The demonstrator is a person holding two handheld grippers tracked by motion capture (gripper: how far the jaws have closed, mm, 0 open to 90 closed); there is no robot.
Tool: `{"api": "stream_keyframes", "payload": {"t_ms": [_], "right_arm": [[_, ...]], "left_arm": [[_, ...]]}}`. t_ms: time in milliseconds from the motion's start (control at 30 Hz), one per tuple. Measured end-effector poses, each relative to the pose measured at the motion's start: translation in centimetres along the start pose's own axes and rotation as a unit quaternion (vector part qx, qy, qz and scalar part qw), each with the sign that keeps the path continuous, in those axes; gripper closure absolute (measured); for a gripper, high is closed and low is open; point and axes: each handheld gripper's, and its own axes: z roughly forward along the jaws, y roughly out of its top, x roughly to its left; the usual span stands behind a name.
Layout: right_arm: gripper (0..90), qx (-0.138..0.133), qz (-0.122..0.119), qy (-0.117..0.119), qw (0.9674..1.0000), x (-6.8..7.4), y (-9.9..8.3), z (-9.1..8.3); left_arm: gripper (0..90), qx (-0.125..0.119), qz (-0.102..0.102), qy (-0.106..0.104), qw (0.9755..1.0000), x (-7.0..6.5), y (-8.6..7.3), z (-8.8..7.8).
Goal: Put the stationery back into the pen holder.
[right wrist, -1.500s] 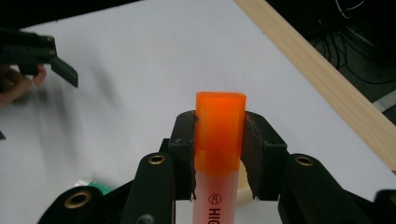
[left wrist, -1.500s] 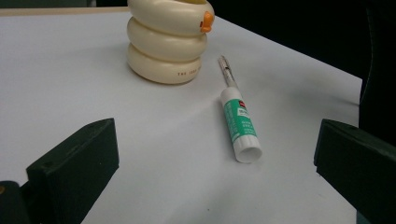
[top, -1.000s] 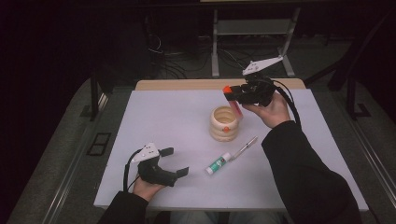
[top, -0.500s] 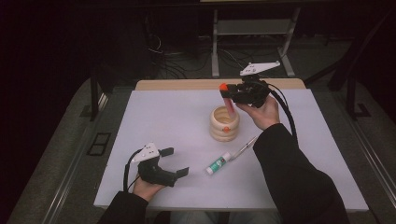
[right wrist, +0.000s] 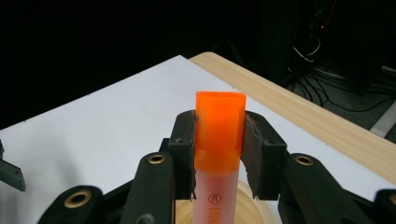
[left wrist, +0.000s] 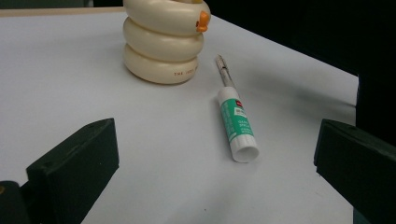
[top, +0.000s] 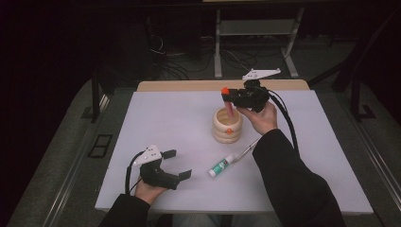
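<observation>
My right gripper is shut on an orange-capped highlighter, which stands upright with its pink lower end dipping into the mouth of a cream ring-stacked cup. The highlighter shows in the high view just above that cup. The cup has a small orange knob on its side. A green-and-white glue stick lies on the white table in front of the cup, with a thin silver pen end to end behind it. My left gripper rests open near the front left, pointing at the glue stick.
The white table top ends in a wooden strip at the far side. Beyond it stand a metal frame and cables on a dark floor. A dark sleeve crosses the right half of the table.
My right gripper has carried the highlighter down and leftward, from beside the cup to over its mouth. The left gripper has stayed where it was.
</observation>
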Motion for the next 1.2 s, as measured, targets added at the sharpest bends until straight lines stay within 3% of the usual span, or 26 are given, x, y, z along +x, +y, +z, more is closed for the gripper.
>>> {"api": "stream_keyframes", "payload": {"t_ms": [133, 833, 1200], "right_arm": [[66.1, 0.009, -0.004, -0.007, 0.9999, 0.2, -0.5, 0.6], [66.1, 0.03, 0.019, 0.007, 0.9994, -0.3, -3.4, 1.9], [66.1, 0.037, 0.019, 0.012, 0.999, -0.2, -3.9, 2.4]], "left_arm": [[0.0, 0.0, -0.001, 0.0, 1.0, 0.0, 0.0, 0.0], [0.0, 0.001, 0.001, 0.0, 1.0, -0.1, 0.0, 0.0], [0.0, 0.001, 0.001, 0.0, 1.0, -0.1, 0.0, 0.0]]}}
